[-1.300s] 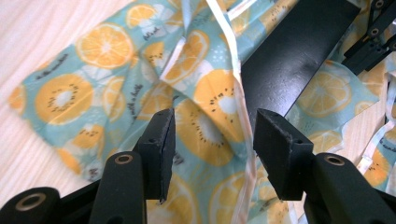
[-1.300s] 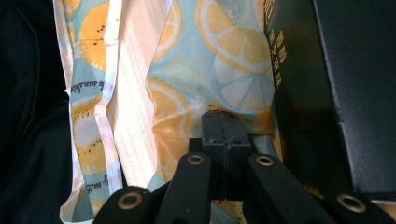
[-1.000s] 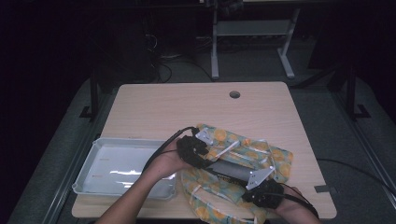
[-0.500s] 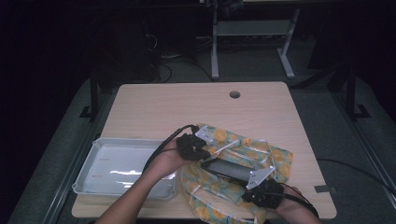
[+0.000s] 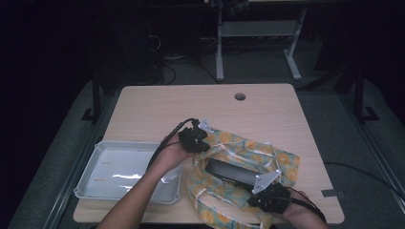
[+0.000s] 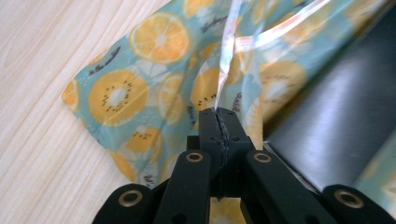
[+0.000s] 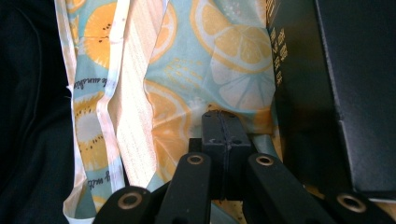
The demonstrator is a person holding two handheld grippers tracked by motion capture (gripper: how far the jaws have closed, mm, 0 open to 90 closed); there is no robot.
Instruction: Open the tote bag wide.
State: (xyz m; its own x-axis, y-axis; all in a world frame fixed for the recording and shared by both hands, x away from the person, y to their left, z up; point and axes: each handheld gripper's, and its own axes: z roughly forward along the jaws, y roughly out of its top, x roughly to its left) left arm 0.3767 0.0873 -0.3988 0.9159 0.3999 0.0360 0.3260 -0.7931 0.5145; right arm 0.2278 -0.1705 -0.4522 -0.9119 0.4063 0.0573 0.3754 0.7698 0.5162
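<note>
The fruit-print bag (image 5: 248,157) lies limp on the counter (image 5: 157,109) between both grippers — soft, slippery film. The left gripper (image 6: 219,122) pinches its clear edge; the right gripper (image 7: 223,122) clamps the near hem beside the black box (image 5: 232,172) — grip the seams.

We see a teal bag (image 5: 239,157) printed with orange citrus and kiwi slices, a glossy black box (image 5: 229,172) lying on it, a pale grey tray (image 5: 90,179) at left, and the light wood-grain bench (image 5: 191,107).
</note>
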